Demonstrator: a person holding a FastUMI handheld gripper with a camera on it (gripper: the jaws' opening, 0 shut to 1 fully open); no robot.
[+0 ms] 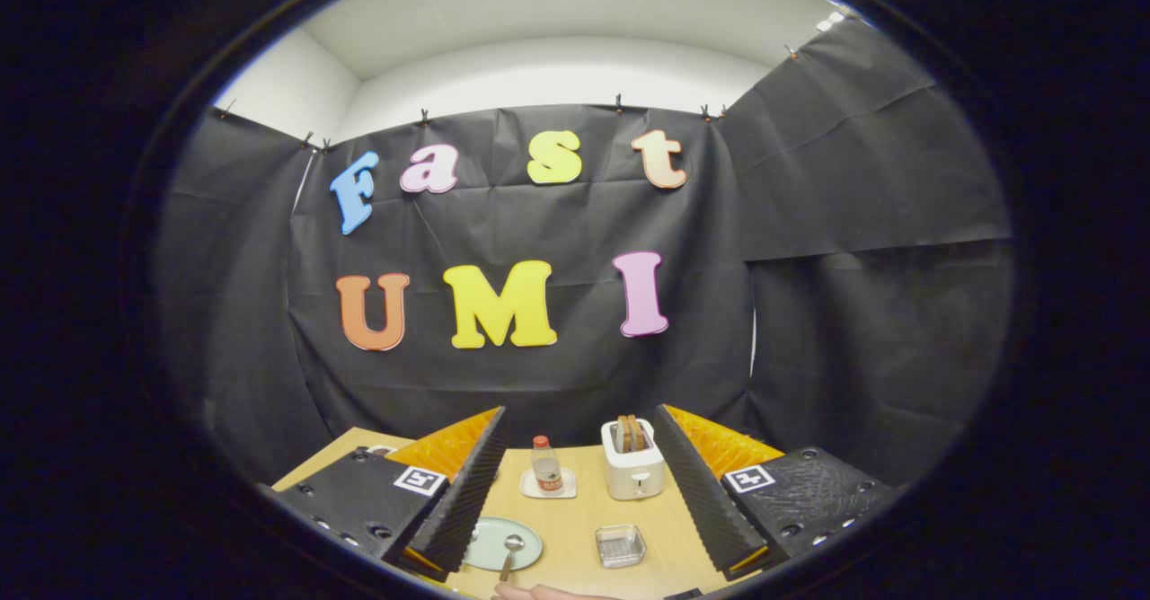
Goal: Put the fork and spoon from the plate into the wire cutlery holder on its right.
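Tool (575, 492) fingers spread, gripping nothing; spoon (509, 553) on plate (490, 542), wire cutlery holder (620, 545) lower centre, on surface (575, 515).

Recording booth, black cloth walls (862, 223), tabletop (575, 528), toaster (632, 470)

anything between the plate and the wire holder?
No. In the gripper view, only bare wooden tabletop separates the pale green round plate from the square wire cutlery holder. The open gripper holds nothing.
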